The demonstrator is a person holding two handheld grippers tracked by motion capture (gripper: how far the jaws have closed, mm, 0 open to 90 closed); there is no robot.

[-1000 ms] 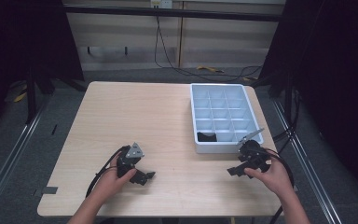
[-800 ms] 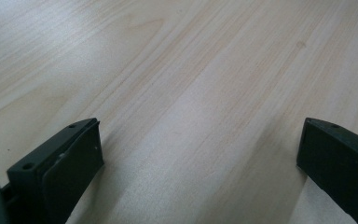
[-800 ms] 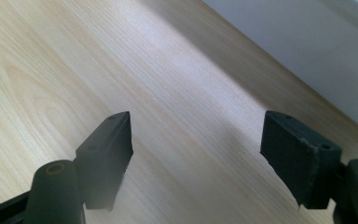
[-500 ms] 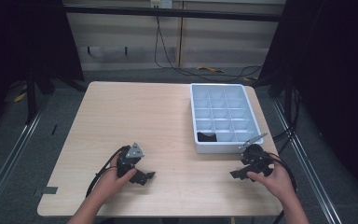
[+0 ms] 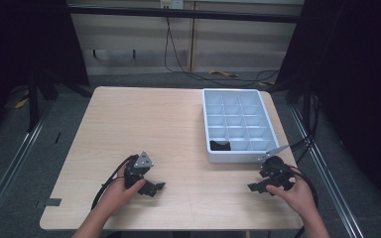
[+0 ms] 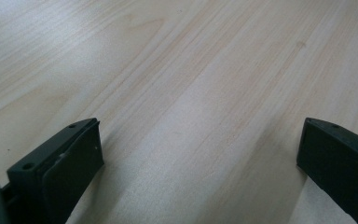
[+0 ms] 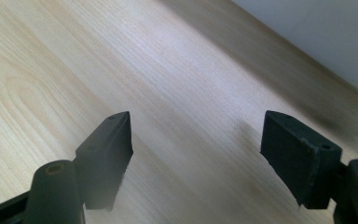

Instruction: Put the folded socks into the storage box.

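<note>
On the pale wooden table (image 5: 168, 129) my left gripper (image 5: 154, 188) rests near the front edge, held by a hand. In the left gripper view it (image 6: 200, 154) stands open, with bare wood between its jaws. My right gripper (image 5: 256, 182) lies at the front right, just in front of a light blue compartment tray (image 5: 235, 157). In the right gripper view it (image 7: 198, 149) is open too and holds nothing. The tray's pale wall (image 7: 326, 37) shows at the upper right of that view.
A small dark thing (image 5: 221, 146) lies in the tray's near-left compartment. Black cables trail from both grippers toward the table's front edge. Dark frame posts stand to the left and right of the table.
My right gripper has slid a little toward the table's front edge, away from the tray. The left gripper has stayed put.
</note>
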